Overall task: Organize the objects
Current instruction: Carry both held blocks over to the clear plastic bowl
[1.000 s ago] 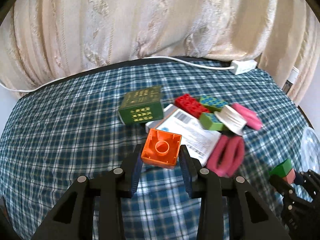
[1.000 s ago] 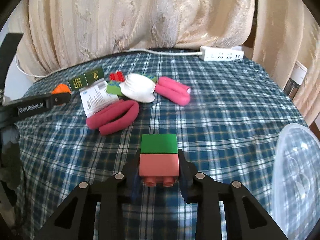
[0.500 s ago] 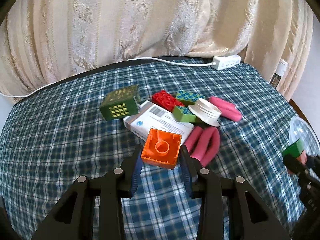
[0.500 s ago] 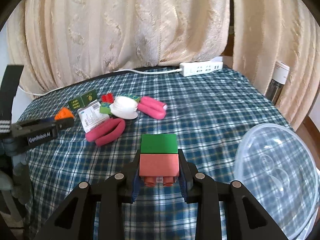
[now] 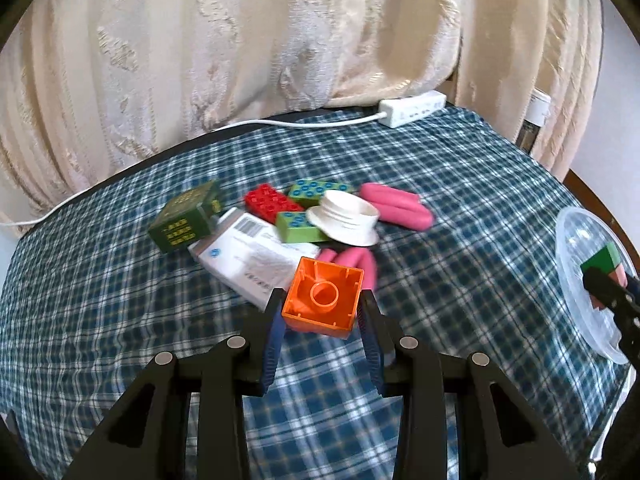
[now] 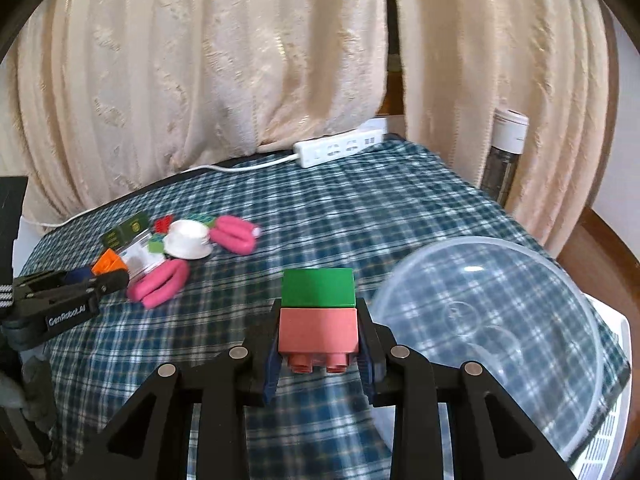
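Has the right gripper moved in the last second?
Yes. The right gripper, shut on the green-and-pink block stack, has moved right, away from the toy pile toward the clear plastic bowl.

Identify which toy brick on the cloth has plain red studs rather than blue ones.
The red brick, lying behind the white box. The two green bricks beside it both carry blue studs; the red one is a single colour.

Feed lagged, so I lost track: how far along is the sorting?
Nothing looks sorted yet: the bowl holds nothing. In hand: left gripper grips an orange brick, right gripper a green-pink stack beside the bowl. Left: the pile of bricks, boxes, pink pieces and white cap.
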